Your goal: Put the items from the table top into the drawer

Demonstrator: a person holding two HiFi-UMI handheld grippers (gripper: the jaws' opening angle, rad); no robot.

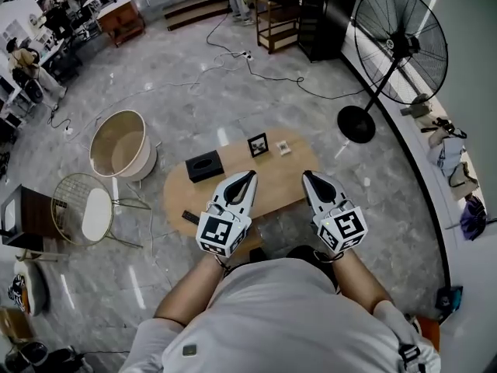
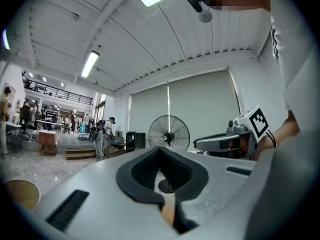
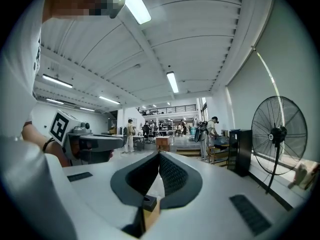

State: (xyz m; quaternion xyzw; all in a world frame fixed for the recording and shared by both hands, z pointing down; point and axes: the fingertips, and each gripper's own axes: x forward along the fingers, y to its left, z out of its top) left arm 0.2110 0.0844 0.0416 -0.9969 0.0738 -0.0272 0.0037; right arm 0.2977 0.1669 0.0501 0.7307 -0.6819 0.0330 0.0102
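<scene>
At far left a wire chair (image 1: 84, 210) with a white seat stands near a round beige tub (image 1: 118, 144). Then comes the oval wooden table (image 1: 278, 182), and the items are all on its top. A black box (image 1: 204, 165) lies at the far left part. A small dark thing (image 1: 190, 217), too small to tell, lies at the near left edge. A small picture frame (image 1: 258, 144) stands approx. at the far middle, and a small pale card (image 1: 284, 148) lies just beside it on the right. The left gripper (image 1: 249, 176) is held level over the near side of the table, tongs closed, nothing between them. The right gripper (image 1: 307, 176) is beside it, w/ tongs also closed and empty. At far right a big black floor fan (image 1: 401, 47) stands by the wall.
</scene>
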